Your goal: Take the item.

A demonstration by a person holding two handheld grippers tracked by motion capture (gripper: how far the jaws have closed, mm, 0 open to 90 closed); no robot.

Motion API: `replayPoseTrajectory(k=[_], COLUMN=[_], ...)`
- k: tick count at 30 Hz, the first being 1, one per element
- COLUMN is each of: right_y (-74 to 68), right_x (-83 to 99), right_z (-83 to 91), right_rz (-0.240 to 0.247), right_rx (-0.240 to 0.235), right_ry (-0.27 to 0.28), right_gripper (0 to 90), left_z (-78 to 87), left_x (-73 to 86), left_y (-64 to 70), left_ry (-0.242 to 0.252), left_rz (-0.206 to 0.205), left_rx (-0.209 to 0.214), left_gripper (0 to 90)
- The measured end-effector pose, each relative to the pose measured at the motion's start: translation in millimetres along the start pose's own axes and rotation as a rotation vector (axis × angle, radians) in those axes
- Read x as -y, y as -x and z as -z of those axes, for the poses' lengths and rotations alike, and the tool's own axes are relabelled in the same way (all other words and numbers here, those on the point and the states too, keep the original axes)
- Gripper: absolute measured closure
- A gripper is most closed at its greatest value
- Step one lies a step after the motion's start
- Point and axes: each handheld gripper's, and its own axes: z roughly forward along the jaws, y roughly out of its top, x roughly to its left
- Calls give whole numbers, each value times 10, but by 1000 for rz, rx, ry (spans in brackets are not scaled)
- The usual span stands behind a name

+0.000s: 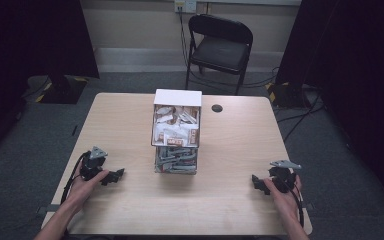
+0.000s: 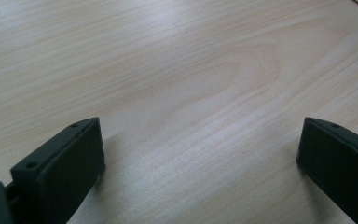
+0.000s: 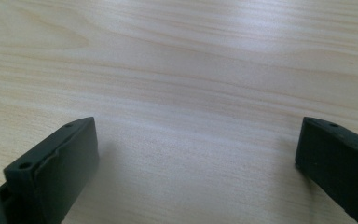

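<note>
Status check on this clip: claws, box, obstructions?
Left claw open, empty, on table. Right claw likewise. Packet box mid-table, untouched. Nothing between.

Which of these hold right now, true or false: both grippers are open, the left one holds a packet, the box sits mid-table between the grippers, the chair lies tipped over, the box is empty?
1. Both the left gripper and the right gripper are open: true; each gripper view shows jaws wide apart over bare wood.
2. The left gripper holds a packet: false; nothing lies between its jaws.
3. The clear box stands mid-table between the grippers: true.
4. The black chair is tipped over: false; it stands upright beyond the table.
5. The box is empty: false; it holds packets.
</note>
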Motion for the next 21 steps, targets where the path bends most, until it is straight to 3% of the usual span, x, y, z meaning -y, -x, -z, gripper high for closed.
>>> replayPoseTrajectory(k=[7, 12, 16, 21], right_y=[-10, -10, -9, -9], right_x=[4, 4, 4, 4], right_z=[5, 4, 4, 4], right_rz=[-6, -6, -6, -6], right_rx=[7, 7, 7, 7], right_ry=[0, 0, 1, 1], right_gripper=[0, 0, 0, 0], left_z=[19, 54, 77, 136], left_x=[2, 1, -6, -26], left_y=[-16, -31, -25, -10], left_ry=[-4, 16, 7, 40], left_rz=[-6, 25, 3, 11], left_rx=[-2, -20, -18, 8], left_gripper=[15, 165, 165, 174])
